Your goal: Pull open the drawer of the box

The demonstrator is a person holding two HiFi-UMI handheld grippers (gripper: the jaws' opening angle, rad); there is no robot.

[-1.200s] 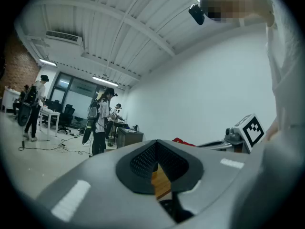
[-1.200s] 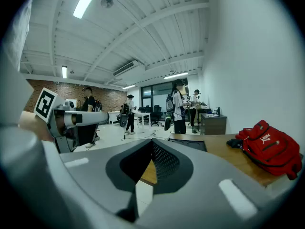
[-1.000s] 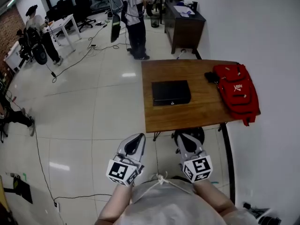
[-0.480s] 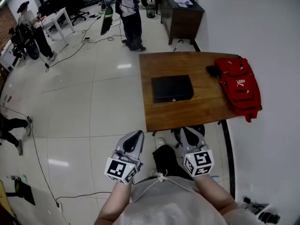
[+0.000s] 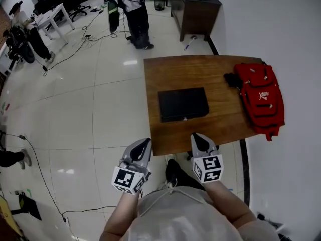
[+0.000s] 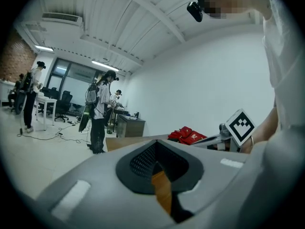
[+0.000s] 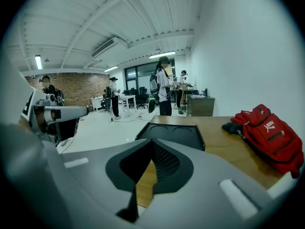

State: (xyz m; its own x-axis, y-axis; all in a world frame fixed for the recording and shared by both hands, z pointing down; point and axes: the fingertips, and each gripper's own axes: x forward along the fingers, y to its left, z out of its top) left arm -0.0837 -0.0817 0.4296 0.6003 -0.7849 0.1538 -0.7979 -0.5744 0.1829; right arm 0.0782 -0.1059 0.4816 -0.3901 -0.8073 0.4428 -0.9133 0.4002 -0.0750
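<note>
A flat black box (image 5: 183, 104) lies on the wooden table (image 5: 165, 74), its drawer front with a small knob facing the near edge; the drawer looks closed. My left gripper (image 5: 144, 144) hangs over the floor just left of the table's near corner, shut and empty. At the table's near edge is my right gripper (image 5: 197, 137), also shut and empty, a short way in front of the box. In the right gripper view the box (image 7: 174, 133) sits ahead beyond the closed jaws (image 7: 147, 168). In the left gripper view the table edge shows past that gripper (image 6: 159, 171).
A red backpack (image 5: 262, 97) with a black item beside it lies on the table's right side. A white wall runs along the right. A dark cabinet (image 5: 193, 6) and a standing person (image 5: 133, 14) are beyond the table. Cables trail on the tiled floor (image 5: 75, 109).
The person has stepped toward the table, so box and table sit closer. Both grippers have advanced; the right one now reaches the table's near edge. Both jaws stay shut.
</note>
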